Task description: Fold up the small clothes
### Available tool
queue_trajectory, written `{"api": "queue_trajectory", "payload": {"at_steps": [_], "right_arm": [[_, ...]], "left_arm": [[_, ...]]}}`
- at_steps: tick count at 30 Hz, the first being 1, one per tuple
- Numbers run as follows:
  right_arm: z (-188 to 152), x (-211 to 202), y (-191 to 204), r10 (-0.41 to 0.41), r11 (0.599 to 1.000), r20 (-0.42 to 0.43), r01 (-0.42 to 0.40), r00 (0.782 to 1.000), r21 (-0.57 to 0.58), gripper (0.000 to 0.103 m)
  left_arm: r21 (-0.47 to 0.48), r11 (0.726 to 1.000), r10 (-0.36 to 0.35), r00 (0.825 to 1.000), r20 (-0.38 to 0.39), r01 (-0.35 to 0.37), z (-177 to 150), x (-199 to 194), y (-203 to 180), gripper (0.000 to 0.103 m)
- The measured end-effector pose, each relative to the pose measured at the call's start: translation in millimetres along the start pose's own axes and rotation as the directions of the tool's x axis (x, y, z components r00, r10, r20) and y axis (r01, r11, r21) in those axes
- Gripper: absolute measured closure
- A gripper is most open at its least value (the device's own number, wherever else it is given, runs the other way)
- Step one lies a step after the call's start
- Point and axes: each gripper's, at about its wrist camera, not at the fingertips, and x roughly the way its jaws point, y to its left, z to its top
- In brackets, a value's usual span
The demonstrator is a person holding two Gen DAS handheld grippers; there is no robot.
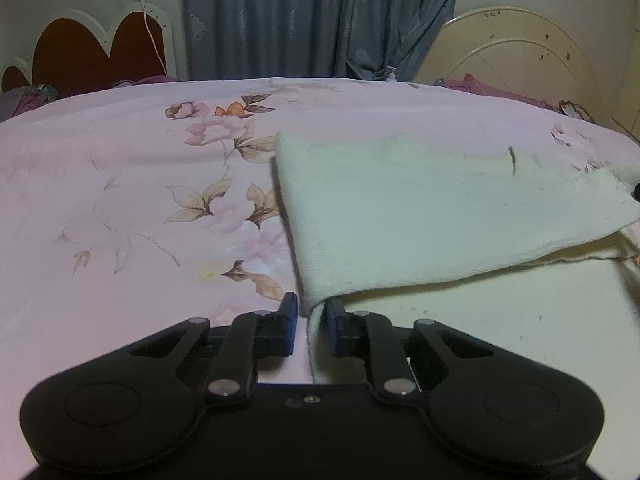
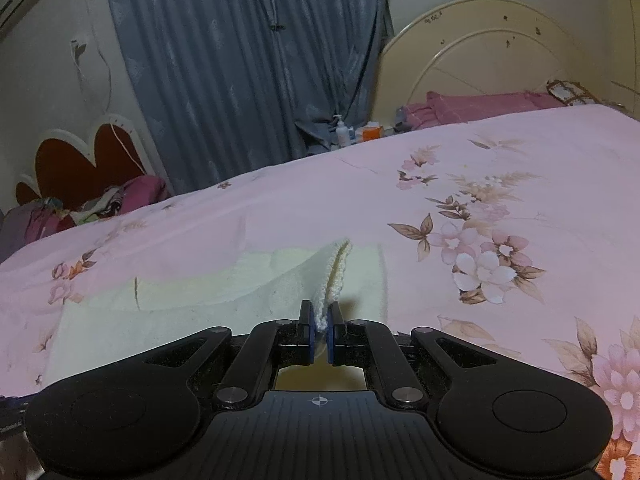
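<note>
A cream knitted cloth (image 1: 420,208) lies on the pink flowered bedspread (image 1: 120,200), its upper layer folded over and raised. My left gripper (image 1: 311,322) stands at the cloth's near left corner. That corner hangs between the blue pads (image 1: 291,320), which are close together, with a thin gap showing on either side. My right gripper (image 2: 319,330) is shut on a bunched ribbed edge of the cloth (image 2: 334,276) and holds it up off the bed. The rest of the cloth (image 2: 160,312) spreads away to the left in the right wrist view.
A cream headboard (image 2: 480,60) and a pink folded blanket (image 2: 480,106) are at the far right. Blue curtains (image 2: 240,60) hang behind the bed. Bottles (image 2: 344,130) stand by the curtain. A red heart-shaped board (image 2: 80,160) and piled clothes (image 2: 100,204) sit at the far left.
</note>
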Motion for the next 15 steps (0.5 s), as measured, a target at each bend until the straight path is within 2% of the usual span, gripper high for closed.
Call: {"api": "queue_trajectory", "payload": {"at_steps": [8,13,15], "right_arm": [[0,-2,-10,-0.014,1.000,-0.008,0.014,1.000,-0.005,0.098],[-10,4,-15,-0.018,1.000,-0.046,0.018,0.999,-0.006,0.098],[-13,8,-18,-0.014,1.000,-0.060,0.014,0.998,-0.003,0.098]], "left_arm": [[-0.018,1.000,-0.003,1.000,-0.001,0.003,0,1,0,0.090],[-0.013,1.000,-0.003,1.000,-0.005,0.003,1,1,0,0.091],[-0.012,1.000,-0.014,1.000,-0.007,0.014,2,-1,1,0.086]]}}
